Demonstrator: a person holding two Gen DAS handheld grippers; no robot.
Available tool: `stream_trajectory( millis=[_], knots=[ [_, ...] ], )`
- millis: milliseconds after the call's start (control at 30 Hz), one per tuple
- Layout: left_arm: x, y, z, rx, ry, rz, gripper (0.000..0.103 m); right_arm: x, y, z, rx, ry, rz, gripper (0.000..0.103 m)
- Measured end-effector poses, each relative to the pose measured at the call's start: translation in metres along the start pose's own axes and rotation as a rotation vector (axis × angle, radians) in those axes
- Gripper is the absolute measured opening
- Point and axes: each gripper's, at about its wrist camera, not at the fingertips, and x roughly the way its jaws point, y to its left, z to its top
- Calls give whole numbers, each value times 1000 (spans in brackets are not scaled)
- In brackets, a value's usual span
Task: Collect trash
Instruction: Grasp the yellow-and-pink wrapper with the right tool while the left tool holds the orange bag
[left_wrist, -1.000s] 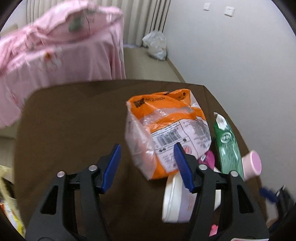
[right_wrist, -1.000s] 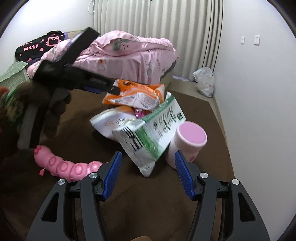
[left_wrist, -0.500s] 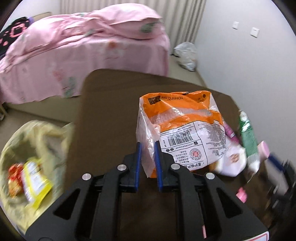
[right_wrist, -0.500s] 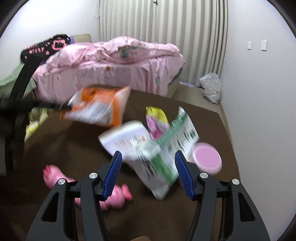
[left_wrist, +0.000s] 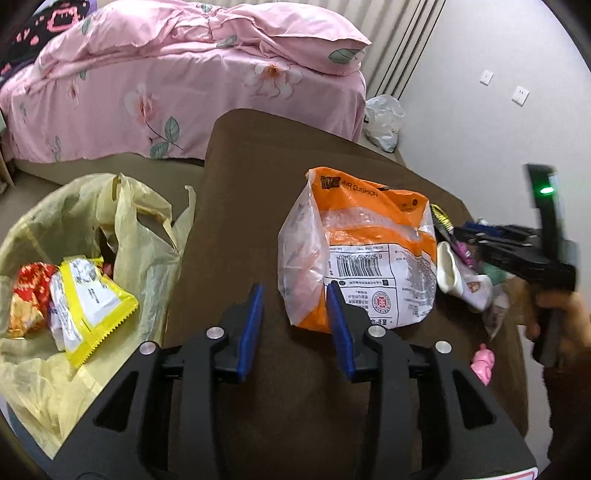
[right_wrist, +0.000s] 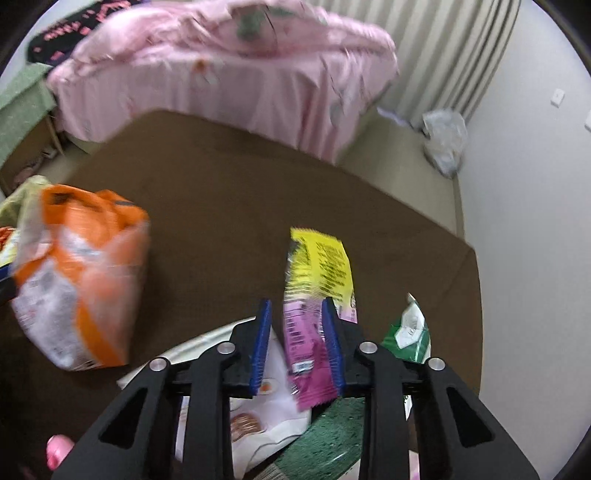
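Left tool (left_wrist: 295, 325): blue pads spreading apart, nothing pressed between them. Orange-and-clear air-cushion bag (left_wrist: 360, 251) stands on the brown tabletop (left_wrist: 243, 192) just past the tip of the right-hand pad; whether that pad touches the bag's lower edge, cannot tell.

Left of the tabletop, lower: yellowish plastic trash bag (left_wrist: 122, 218), mouth open. Inside it a yellow-and-white wrapper (left_wrist: 88, 299) and a red-and-gold wrapper (left_wrist: 27, 295).

Right tool (right_wrist: 297, 339): pads closing, with a pink-and-yellow wrapper (right_wrist: 314, 295) standing upright between them. The right-hand pad lies against the wrapper; a gap shows at the left-hand pad. View is blurred.

Under and near the right tool: a white pouch (right_wrist: 266, 410) lying flat, a green packet (right_wrist: 406, 332) to the right of the wrapper. Orange bag sits at the left in this view, well apart from the wrapper.

In the left wrist view the right tool's black body shows at the far right, held in a hand (left_wrist: 561, 317); a pink toy (left_wrist: 484, 360) lies near it on the tabletop.

Beyond the tabletop: bed with pink floral cover (left_wrist: 177, 74), a white plastic bag (left_wrist: 382, 118) on the floor by the wall.
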Motion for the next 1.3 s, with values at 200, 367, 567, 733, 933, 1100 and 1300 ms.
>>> stream_trajectory(
  millis=[200,367,567,733,933,1100,1300],
  knots=[
    [-10,11,-2,-37,-21,-38,38,23,1,-6,24,72,-18,19],
    [-14,21,-4,-62,-23,-48,41,3,8,-9,28,7,2,8],
    [-16,28,-6,-90,-31,-42,42,-60,18,-12,58,-132,132,6],
    [-16,24,-6,-76,-33,-30,42,-105,24,-30,71,-222,223,6],
    [-14,17,-5,-55,-32,-20,42,-144,21,-54,22,-326,99,6],
    [-16,12,-4,-46,-40,-22,42,-154,13,-72,47,-305,150,6],
    [-19,8,-4,-40,-40,-24,42,-118,47,-114,8,-196,214,9]
  ],
)
